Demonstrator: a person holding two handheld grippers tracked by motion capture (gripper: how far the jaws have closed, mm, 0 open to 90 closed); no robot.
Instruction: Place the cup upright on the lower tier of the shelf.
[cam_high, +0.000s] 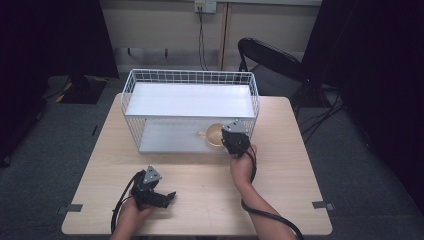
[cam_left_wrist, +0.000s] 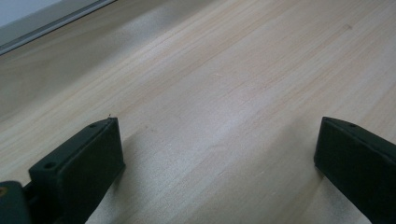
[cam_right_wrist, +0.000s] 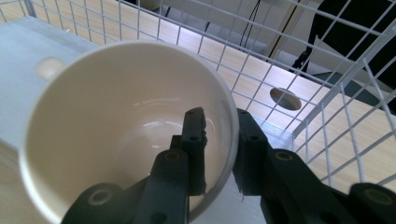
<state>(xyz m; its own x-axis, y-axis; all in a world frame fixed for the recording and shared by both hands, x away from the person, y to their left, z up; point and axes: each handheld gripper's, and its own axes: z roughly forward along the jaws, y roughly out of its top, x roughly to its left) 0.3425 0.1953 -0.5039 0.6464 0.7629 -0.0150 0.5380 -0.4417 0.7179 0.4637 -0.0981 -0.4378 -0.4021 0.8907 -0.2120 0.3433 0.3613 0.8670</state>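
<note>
White cup (cam_right_wrist: 126, 121) tilts, mouth toward right hand-held gripper (cam_right_wrist: 219, 140).

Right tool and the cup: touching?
Touching. The right gripper view shows the right tool clamped on the cup rim, one jaw inside the wall and one outside.

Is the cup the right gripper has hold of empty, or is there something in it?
Empty. The right gripper view looks straight into the cup: bare glossy white inside, with one jaw of the right gripper inside its rim.

No readable text, labels, brands, numbers or signs on anything in view.
</note>
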